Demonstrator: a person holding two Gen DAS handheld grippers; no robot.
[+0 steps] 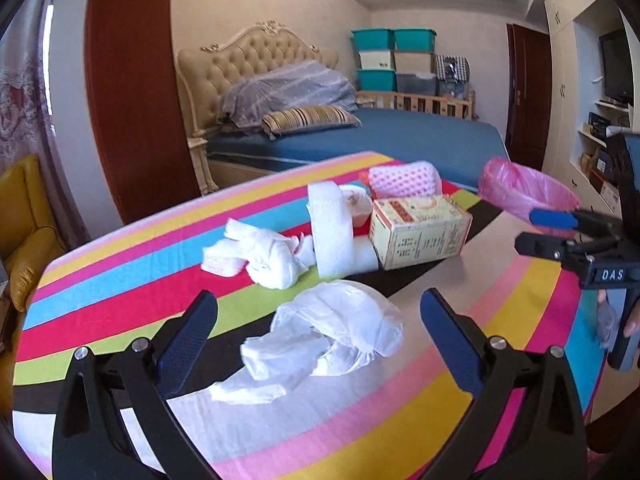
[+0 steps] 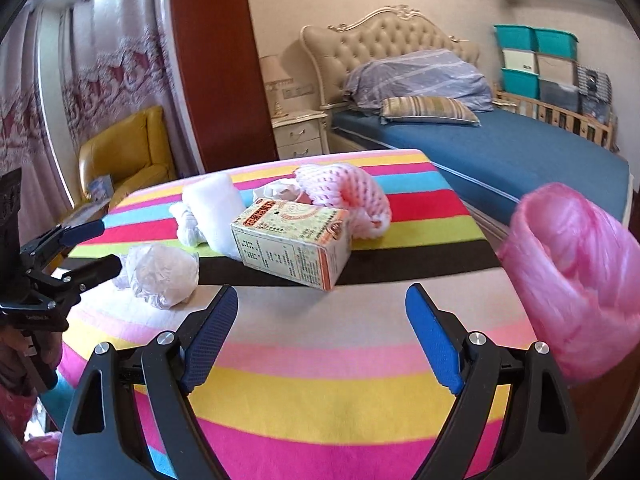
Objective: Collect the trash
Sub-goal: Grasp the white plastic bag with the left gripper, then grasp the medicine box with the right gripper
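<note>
A crumpled white plastic bag (image 1: 324, 336) lies on the striped tablecloth (image 1: 120, 280) just ahead of my open, empty left gripper (image 1: 320, 332); it also shows in the right wrist view (image 2: 160, 276). Behind it lie a crumpled white wad (image 1: 268, 256), a white foam roll (image 1: 332, 232), a cardboard box (image 1: 420, 228) and pink foam netting (image 1: 404, 178). The box (image 2: 292, 240) sits ahead of my open, empty right gripper (image 2: 320, 336). A bin lined with a pink bag (image 2: 572, 276) stands at the table's right edge.
A bed (image 2: 500, 152) lies beyond the table, with a nightstand (image 2: 300, 132) and a yellow armchair (image 2: 124, 156) to the left. A small cup (image 1: 356, 204) sits behind the foam roll. Stacked storage bins (image 1: 396, 60) stand at the far wall.
</note>
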